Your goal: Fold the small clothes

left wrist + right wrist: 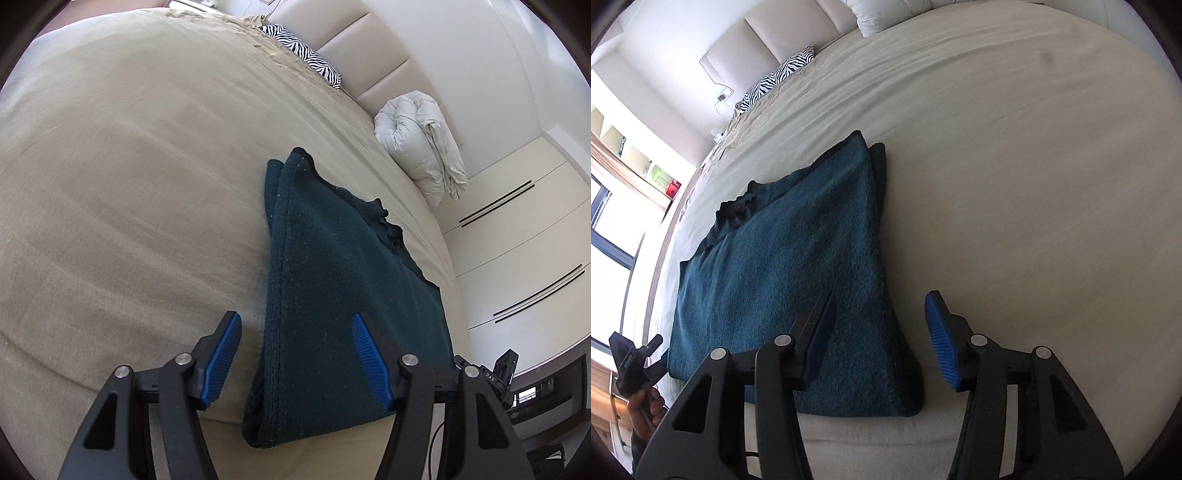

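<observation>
Already doubled over, one dark teal knit garment (332, 266) lies near the bed's (129, 166) front edge, its long axis running away toward the headboard (369, 48). Each of the two grippers hovers over a near corner: the left gripper (295, 354) straddles the garment's left folded edge, the right gripper (881, 332) its right one, equally close. Both have jaws spread apart, holding nothing. Beyond lie one zebra-striped pillow (303, 55) and one bundled white duvet (421, 147).
</observation>
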Motion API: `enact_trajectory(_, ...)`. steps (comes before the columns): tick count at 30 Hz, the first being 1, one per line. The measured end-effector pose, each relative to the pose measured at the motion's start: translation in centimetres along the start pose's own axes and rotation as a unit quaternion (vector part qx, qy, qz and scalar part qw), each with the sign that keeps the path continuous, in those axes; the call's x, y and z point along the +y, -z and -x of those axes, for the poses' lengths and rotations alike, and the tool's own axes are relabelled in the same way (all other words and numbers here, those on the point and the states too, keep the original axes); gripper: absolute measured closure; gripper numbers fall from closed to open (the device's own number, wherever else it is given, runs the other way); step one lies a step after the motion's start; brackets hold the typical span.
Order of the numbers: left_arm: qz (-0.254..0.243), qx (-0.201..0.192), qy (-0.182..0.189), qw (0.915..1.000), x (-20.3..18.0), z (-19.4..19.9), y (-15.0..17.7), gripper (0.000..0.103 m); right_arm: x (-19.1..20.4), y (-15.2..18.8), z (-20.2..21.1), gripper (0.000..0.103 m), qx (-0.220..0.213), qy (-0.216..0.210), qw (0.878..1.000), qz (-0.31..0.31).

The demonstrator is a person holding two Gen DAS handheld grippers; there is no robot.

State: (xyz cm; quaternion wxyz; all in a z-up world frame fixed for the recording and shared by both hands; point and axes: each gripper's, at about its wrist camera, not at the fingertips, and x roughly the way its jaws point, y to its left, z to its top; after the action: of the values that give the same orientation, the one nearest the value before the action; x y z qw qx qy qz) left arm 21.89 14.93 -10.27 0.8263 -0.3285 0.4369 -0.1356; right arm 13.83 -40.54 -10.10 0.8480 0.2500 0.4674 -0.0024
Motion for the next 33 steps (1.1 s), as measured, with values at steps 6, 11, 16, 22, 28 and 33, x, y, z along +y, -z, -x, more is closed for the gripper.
enact_trajectory(6,-0.042,0.002,-0.026,0.9988,-1.5,-0.2,0.7,0.057,-0.8,1.1,0.8,0.055,0.0,-0.033,0.999,-0.009)
enact_trajectory(11,-0.087,-0.012,-0.05,0.9949,-3.1,0.2,1.5,0.061,-1.3,1.1,0.8,0.059,-0.003,-0.04,0.999,-0.017)
enact_trajectory(16,-0.097,-0.007,-0.057,0.9936,-3.4,-0.1,1.7,0.085,-1.0,1.5,0.5,0.077,0.007,-0.028,1.0,0.004)
enact_trajectory(22,-0.107,-0.007,-0.069,0.9918,-3.0,0.0,2.0,0.095,-1.0,1.7,1.3,0.094,-0.003,-0.013,1.0,0.009)
enact_trajectory(28,-0.12,-0.008,-0.075,0.9899,-3.4,0.2,2.1,0.096,-0.5,1.9,1.8,0.095,-0.012,0.002,1.0,0.013)
enact_trajectory(33,-0.119,-0.009,-0.076,0.9899,-3.0,0.7,2.3,0.096,-0.6,2.2,2.6,0.096,-0.021,-0.001,1.0,0.003)
